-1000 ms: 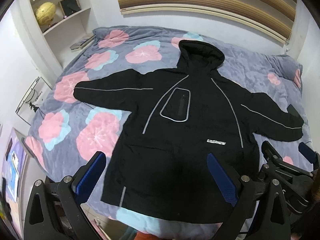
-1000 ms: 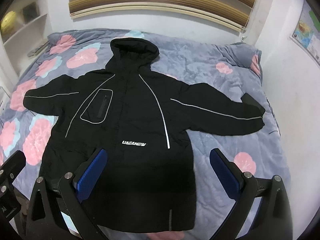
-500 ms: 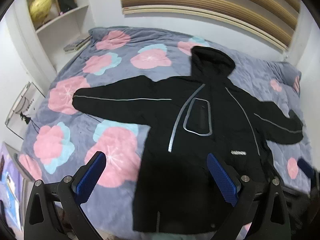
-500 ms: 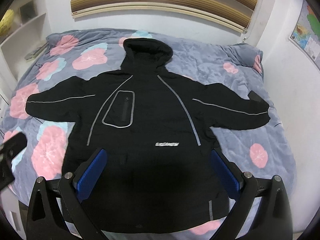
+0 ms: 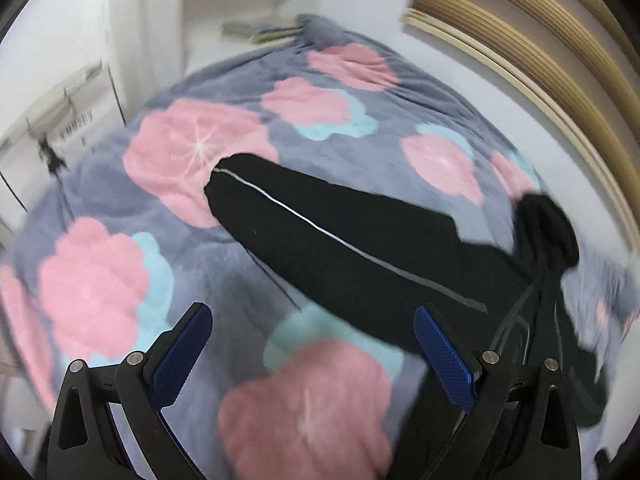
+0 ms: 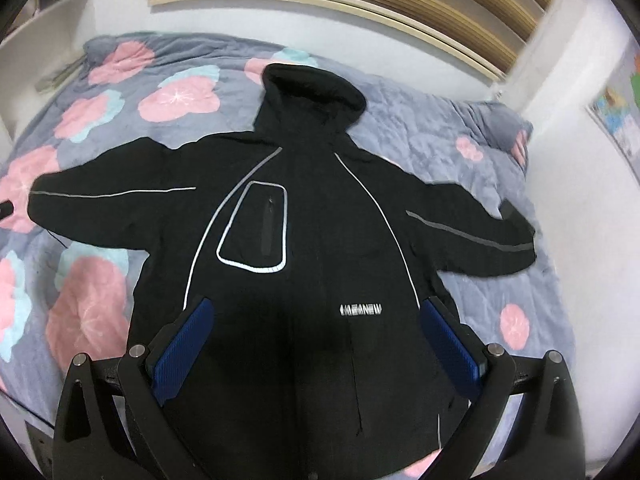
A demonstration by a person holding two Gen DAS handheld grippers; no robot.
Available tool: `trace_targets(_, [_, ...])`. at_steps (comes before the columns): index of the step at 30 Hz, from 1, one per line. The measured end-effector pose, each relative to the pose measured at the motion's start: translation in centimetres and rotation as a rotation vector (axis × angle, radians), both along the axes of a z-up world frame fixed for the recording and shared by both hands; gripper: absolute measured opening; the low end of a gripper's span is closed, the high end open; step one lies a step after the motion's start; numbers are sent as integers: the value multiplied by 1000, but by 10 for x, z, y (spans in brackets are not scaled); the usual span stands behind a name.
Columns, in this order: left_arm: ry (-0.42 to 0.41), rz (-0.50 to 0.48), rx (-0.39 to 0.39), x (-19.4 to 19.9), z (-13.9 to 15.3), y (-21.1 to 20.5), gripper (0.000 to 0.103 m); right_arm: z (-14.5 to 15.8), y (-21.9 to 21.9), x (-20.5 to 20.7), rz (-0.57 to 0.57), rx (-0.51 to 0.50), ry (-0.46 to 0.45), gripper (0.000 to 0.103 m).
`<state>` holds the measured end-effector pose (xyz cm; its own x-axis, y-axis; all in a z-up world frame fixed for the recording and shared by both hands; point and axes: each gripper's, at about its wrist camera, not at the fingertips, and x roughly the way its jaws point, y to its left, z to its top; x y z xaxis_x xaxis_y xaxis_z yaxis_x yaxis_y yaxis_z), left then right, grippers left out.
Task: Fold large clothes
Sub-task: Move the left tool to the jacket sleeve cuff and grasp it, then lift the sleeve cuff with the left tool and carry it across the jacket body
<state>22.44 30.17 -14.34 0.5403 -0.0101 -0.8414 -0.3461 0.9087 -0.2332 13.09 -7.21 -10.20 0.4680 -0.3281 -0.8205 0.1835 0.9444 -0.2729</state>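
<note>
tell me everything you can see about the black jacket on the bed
The black jacket is a hooded one of smooth, slightly puffy fabric. It lies flat and face up on the flowered blanket, still unfolded, hood toward the wall and both sleeves spread wide. Thin silver piping runs along each sleeve and down the chest, outlining a zipped chest pocket. A small white logo sits low on the front. Only the blanket touches it; both claws are open and clear of it.
</note>
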Motion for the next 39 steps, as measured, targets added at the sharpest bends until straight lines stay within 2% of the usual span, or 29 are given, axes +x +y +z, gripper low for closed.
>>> trace_targets(6, [2, 136, -194, 56, -68, 90, 101, -32, 30, 52, 92, 45, 80, 102])
trace_targets(11, [27, 228, -324, 96, -121, 141, 101, -63, 50, 75, 150, 44, 162, 101])
trace_targets(13, [54, 250, -325, 110, -140, 149, 101, -74, 54, 84, 157, 57, 192, 101])
trace_targets(15, [98, 266, -276, 121, -154, 152, 101, -82, 58, 91, 165, 67, 207, 101])
trace_targets(17, [136, 284, -259, 130, -171, 153, 101, -88, 62, 94, 176, 62, 222, 101])
trace_targets(21, [146, 298, -258, 142, -191, 156, 100, -97, 63, 99, 186, 66, 248, 101])
trace_targets(22, [139, 289, -245, 143, -190, 155, 94, -99, 63, 99, 185, 68, 254, 101])
trace_targets(24, [112, 238, -225, 146, -184, 147, 51, -101, 62, 100, 184, 68, 258, 101])
trace_targets(25, [105, 211, -203, 147, -178, 142, 45, -102, 61, 100, 183, 67, 259, 101])
trace_targets(26, [77, 174, -182, 148, -169, 136, 21, -103, 60, 100, 181, 68, 261, 101])
trace_targets(30, [8, 75, -82, 146, -126, 112, 18, -104, 58, 99, 178, 79, 261, 101])
trace_targets(35, [-112, -68, -54, 126, -62, 69, 17, -100, 54, 92, 185, 96, 242, 101])
trace_targets(39, [-194, -250, -44, 110, -16, -5, 17, -94, 47, 84, 182, 110, 218, 101])
